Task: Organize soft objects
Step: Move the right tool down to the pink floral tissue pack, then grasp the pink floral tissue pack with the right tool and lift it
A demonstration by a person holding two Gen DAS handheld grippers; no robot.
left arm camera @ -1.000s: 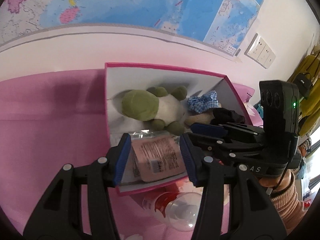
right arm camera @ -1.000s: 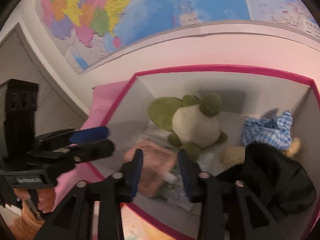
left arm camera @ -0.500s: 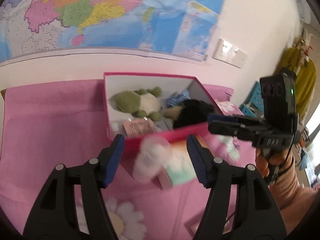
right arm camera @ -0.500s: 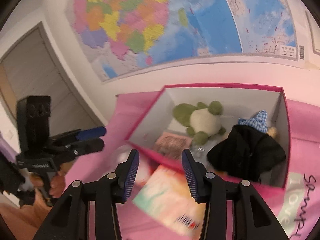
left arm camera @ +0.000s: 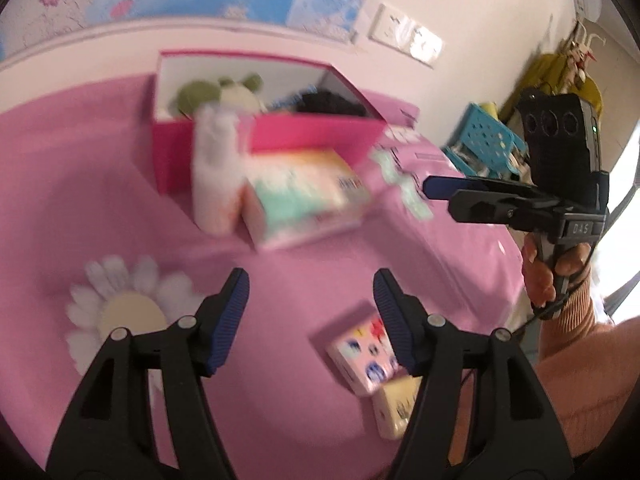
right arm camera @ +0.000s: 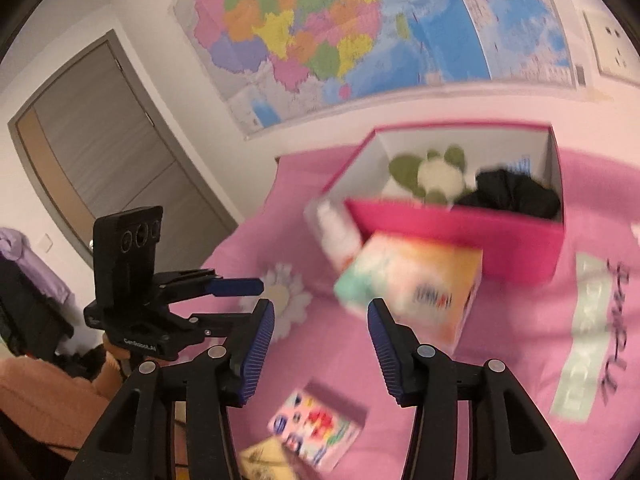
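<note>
A pink box (left arm camera: 312,132) (right arm camera: 460,228) stands at the back of a pink-covered table. In it lie a green and cream plush toy (left arm camera: 218,94) (right arm camera: 434,168) and a black soft item (left arm camera: 332,104) (right arm camera: 512,196). My left gripper (left arm camera: 310,322) is open and empty, well in front of the box above the tablecloth. My right gripper (right arm camera: 320,350) is open and empty too, held back from the box. Each gripper shows in the other's view, the right one (left arm camera: 460,196) and the left one (right arm camera: 224,292).
A white bottle (left arm camera: 214,172) (right arm camera: 336,232) and a pastel carton (left arm camera: 300,196) (right arm camera: 412,284) stand in front of the box. A small pink printed box (left arm camera: 360,356) (right arm camera: 320,432) and a yellow one (left arm camera: 396,408) lie near the front edge. A blue basket (left arm camera: 484,140) is beyond the table.
Both grippers have pulled back and up from inside the box to the near side of the table. Both views are blurred by motion. The pink packet stays in the box.
</note>
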